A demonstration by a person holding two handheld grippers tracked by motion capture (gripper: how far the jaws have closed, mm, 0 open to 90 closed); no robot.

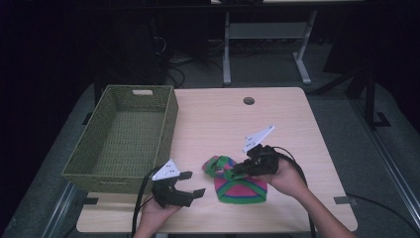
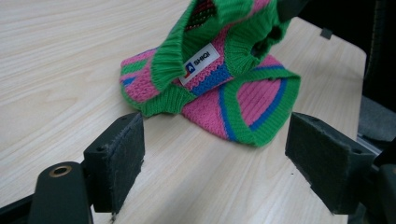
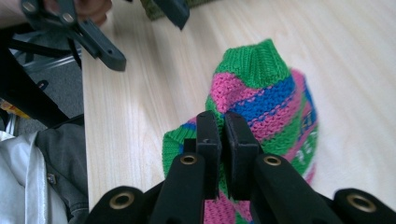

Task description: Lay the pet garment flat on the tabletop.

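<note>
A small knitted garment [image 1: 241, 188] in pink, green and blue stripes lies near the table's front edge. My right gripper [image 1: 236, 170] is shut on its green ribbed edge and holds that part lifted off the wood. In the right gripper view, the jaws of the right gripper [image 3: 223, 128] pinch the knit [image 3: 266, 93] tightly. My left gripper [image 1: 190, 184] sits to the left of the garment, open and with nothing in it. In the left gripper view, the garment [image 2: 243, 98] with its white label lies just beyond the left gripper [image 2: 217, 140] and its spread jaws.
A green woven basket [image 1: 99, 178] stands on the left side of the wooden table [image 1: 257, 124], with nothing in it. A round cable hole [image 1: 248, 100] is near the far edge. My left gripper [image 3: 147, 37] appears at the top left of the right gripper view.
</note>
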